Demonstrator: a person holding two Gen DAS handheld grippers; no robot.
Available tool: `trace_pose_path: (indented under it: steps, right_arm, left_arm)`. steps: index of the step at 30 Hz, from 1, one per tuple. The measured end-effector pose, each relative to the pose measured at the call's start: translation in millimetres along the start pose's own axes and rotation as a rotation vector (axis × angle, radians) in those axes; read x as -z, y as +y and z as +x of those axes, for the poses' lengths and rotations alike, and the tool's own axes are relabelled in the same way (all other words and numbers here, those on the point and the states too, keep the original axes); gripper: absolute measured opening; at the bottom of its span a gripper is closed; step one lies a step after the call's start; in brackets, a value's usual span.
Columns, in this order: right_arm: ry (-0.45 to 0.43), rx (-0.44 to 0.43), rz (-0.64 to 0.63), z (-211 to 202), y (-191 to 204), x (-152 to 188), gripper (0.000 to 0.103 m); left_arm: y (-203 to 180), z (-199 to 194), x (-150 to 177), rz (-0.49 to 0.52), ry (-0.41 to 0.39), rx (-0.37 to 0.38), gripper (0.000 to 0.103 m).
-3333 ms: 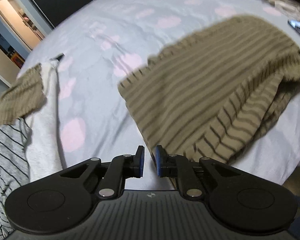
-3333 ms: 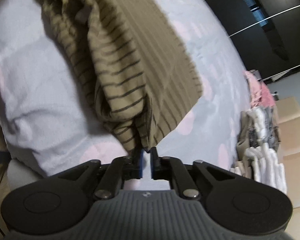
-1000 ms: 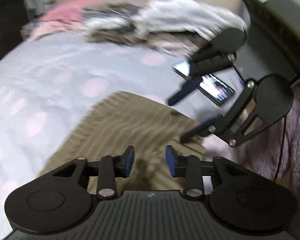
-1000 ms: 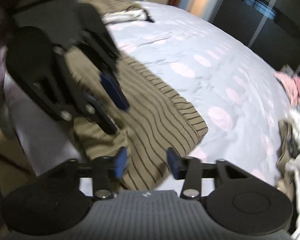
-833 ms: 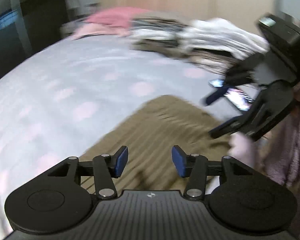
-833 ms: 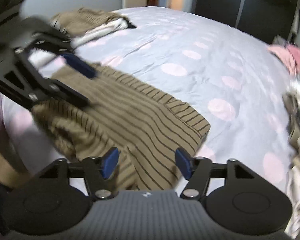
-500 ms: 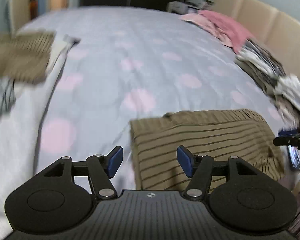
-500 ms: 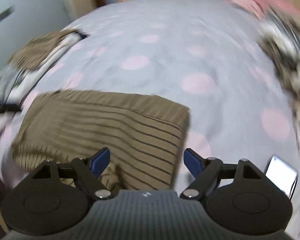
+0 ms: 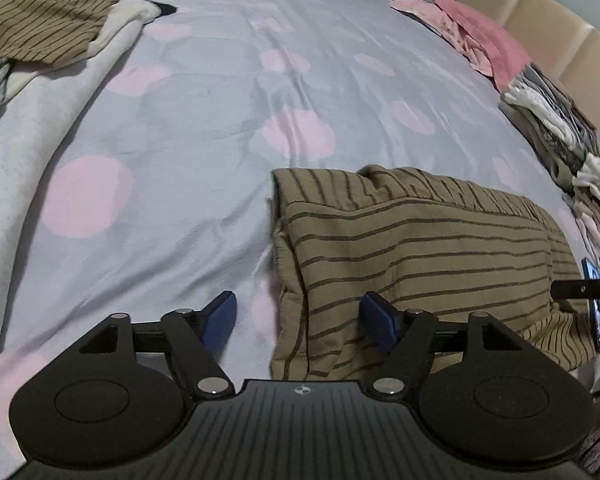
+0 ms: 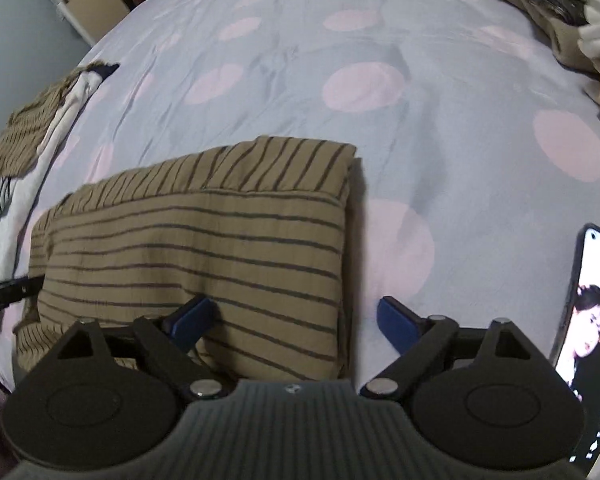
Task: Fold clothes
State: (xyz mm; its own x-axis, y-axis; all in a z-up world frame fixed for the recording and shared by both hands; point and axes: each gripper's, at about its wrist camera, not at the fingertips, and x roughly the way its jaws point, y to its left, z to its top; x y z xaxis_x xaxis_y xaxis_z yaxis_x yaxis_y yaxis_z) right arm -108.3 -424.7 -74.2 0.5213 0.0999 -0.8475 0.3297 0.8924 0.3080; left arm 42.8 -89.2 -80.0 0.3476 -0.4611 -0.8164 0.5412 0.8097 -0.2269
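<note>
Olive-brown dark-striped knit garment (image 9: 416, 248) lies folded in layers just ahead of both grippers.

Left gripper (image 9: 298, 318) and right gripper (image 10: 296, 320) are spread wide and hold nothing, each straddling a near corner. The lumpy near edge suggests tidying or another fold remains. A lit black smartphone (image 10: 588, 312) lies right of the right gripper; stacked folded clothes (image 9: 556, 120) sit far right, clear of the garment.

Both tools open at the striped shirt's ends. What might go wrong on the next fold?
1. The phone lies on the bed just beside the right tool; a sweep may knock it.
2. The brown striped shirt is thickly layered, so the left tool, straddling its edge, may pinch only some layers.
</note>
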Motion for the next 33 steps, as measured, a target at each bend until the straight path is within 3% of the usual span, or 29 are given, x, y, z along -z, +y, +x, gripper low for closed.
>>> trace_pose_path:
  steps: [8,13,19,23,33]
  right_arm:
    - [-0.009,0.029,-0.036,14.3,11.0,-5.3,0.095]
    - [-0.02,0.062,-0.089,21.8,27.9,-4.7,0.093]
    - [-0.045,0.057,-0.121,18.6,39.3,-2.4,0.062]
    - [-0.07,0.023,-0.134,14.6,45.6,2.7,0.024]
    - [-0.187,0.012,-0.118,-15.0,50.4,8.5,0.017]
  left_arm:
    - [-19.1,13.9,2.0,0.039,-0.041,-0.037,0.067]
    - [-27.9,14.0,3.2,0.066,-0.053,-0.028,0.048]
    - [-35.2,9.3,5.5,0.083,-0.07,-0.02,0.025]
    - [-40.4,5.2,7.0,0.095,-0.084,-0.019,0.012]
    - [-44.8,-28.5,5.3,0.074,-0.18,-0.01,0.007]
